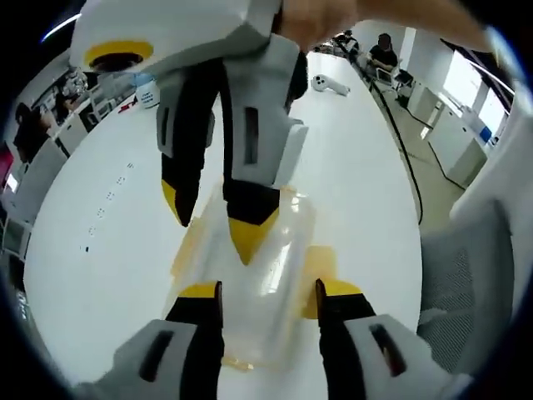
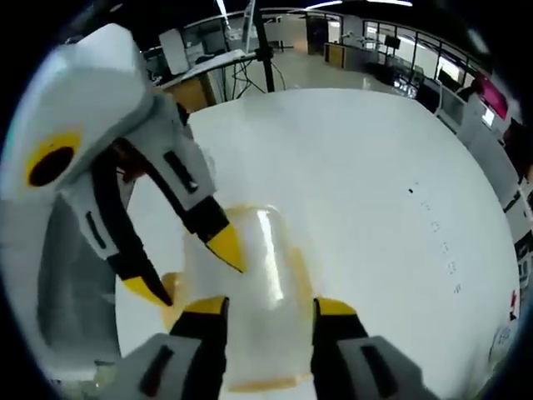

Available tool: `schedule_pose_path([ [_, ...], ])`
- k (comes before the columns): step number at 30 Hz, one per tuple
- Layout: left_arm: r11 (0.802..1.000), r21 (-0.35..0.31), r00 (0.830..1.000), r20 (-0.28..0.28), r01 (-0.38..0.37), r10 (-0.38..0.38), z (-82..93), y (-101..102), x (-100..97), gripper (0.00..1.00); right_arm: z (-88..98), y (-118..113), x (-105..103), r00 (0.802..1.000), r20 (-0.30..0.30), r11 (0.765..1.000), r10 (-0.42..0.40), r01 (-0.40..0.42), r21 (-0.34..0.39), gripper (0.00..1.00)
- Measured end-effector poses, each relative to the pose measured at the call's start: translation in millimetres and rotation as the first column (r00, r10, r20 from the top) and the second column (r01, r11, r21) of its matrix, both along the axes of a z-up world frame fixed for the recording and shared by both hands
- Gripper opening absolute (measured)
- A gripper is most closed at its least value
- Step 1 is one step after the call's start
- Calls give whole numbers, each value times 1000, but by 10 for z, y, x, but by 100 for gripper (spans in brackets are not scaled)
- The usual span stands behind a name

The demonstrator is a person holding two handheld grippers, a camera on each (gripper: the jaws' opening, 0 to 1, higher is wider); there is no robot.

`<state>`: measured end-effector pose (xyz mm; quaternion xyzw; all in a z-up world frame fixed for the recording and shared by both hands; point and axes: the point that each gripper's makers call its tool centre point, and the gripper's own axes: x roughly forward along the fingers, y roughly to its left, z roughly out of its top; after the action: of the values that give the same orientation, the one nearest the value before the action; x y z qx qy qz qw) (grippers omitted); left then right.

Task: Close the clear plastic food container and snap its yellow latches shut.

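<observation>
A clear plastic food container (image 1: 260,279) lies on the white table (image 1: 108,250) with its lid on top and yellow latches (image 1: 321,268) hanging at its sides. My left gripper (image 1: 268,293) is open, its yellow-tipped jaws standing to either side of the container's near end. My right gripper (image 1: 215,223) comes down from above, open, with one fingertip (image 1: 248,240) on the lid and the other beside the container's left side. In the right gripper view the container (image 2: 262,275) sits between the right gripper's (image 2: 268,308) jaws. The left gripper (image 2: 190,267) leans in there with one tip over the lid and one by a latch (image 2: 171,312).
A small white device (image 1: 329,83) lies far down the table, and a dark cable (image 1: 400,142) runs along its right edge. A grey mesh chair (image 1: 466,275) stands at the right. People sit at desks in the background (image 1: 383,52). A tripod (image 2: 262,42) stands beyond the table.
</observation>
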<state>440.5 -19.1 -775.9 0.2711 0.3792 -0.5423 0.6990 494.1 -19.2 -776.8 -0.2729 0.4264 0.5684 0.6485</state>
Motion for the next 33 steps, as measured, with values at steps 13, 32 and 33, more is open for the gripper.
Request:
schedule_pose_path([
  [13, 998, 41, 995, 82, 51, -54, -73, -38, -30, 45, -82, 54, 7, 999, -18, 999, 36, -36, -15, 38],
  [32, 989, 120, 968, 228, 82, -108, -148, -24, -7, 44, -164, 56, -10, 995, -83, 998, 52, -54, -15, 41],
  [33, 988, 127, 964, 239, 85, -113, -156, -23, -10, 44, -166, 56, -10, 995, -85, 998, 52, -54, -14, 41],
])
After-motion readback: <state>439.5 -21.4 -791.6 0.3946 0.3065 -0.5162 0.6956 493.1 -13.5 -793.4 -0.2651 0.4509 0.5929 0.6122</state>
